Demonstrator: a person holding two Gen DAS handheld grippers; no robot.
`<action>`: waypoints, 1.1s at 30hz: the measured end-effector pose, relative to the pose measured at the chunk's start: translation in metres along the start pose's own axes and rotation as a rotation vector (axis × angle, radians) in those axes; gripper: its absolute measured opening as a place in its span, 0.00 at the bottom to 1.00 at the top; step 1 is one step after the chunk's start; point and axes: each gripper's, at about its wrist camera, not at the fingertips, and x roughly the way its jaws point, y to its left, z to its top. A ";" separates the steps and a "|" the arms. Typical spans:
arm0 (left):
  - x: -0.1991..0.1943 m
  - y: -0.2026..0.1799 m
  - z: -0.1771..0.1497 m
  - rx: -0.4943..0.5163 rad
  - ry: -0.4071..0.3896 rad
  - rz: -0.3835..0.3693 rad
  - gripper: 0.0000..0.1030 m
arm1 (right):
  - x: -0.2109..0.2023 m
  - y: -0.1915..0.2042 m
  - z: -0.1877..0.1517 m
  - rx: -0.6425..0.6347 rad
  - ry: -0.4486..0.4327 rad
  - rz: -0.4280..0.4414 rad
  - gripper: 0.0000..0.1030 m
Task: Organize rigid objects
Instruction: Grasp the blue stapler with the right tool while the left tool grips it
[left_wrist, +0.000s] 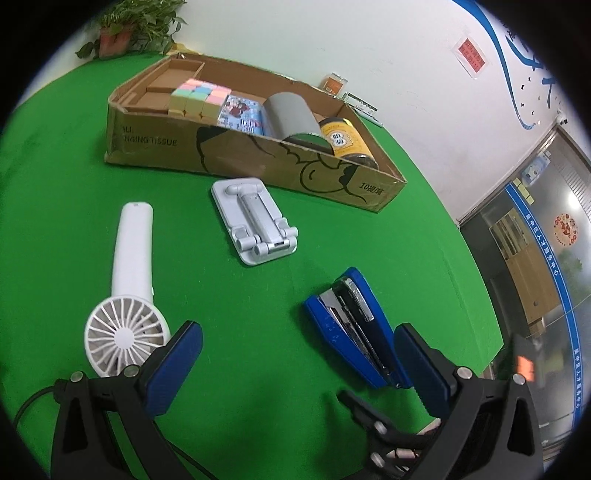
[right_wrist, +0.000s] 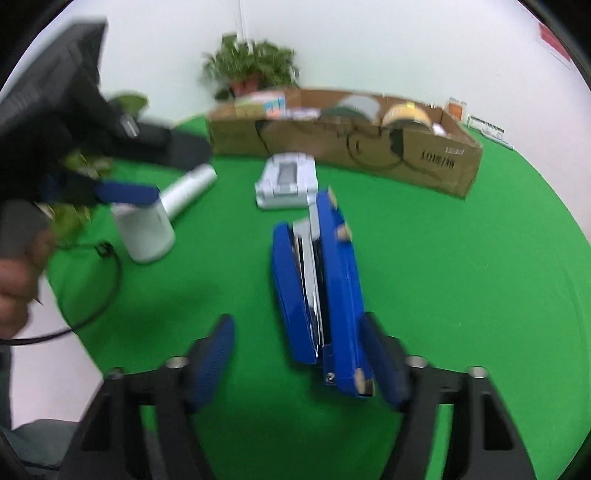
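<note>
The right gripper (right_wrist: 299, 354) is spread wide with the blue stapler (right_wrist: 319, 284) lying on its side between the fingers, close against the right one; the left gripper (left_wrist: 295, 369) is likewise spread and holds nothing, with the small white fan (left_wrist: 127, 295) near its left finger. Farther out, the white folding phone stand (left_wrist: 255, 225) lies on the green table (left_wrist: 55, 192). Judged progress is partial: the far cardboard box (left_wrist: 236, 158) already holds pastel blocks (left_wrist: 199, 98), a grey roll (left_wrist: 291, 114) and a yellow-labelled jar (left_wrist: 345, 140), leaving three items outside.
</note>
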 end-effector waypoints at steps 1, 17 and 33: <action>0.003 0.001 -0.001 -0.007 0.007 -0.005 0.99 | 0.005 0.003 -0.002 -0.006 0.015 -0.027 0.49; 0.026 -0.022 0.004 0.030 0.069 -0.079 0.99 | 0.006 -0.124 -0.022 0.753 -0.006 0.410 0.59; 0.066 -0.028 0.011 0.023 0.143 -0.114 0.99 | -0.011 -0.039 -0.011 0.134 -0.034 -0.130 0.61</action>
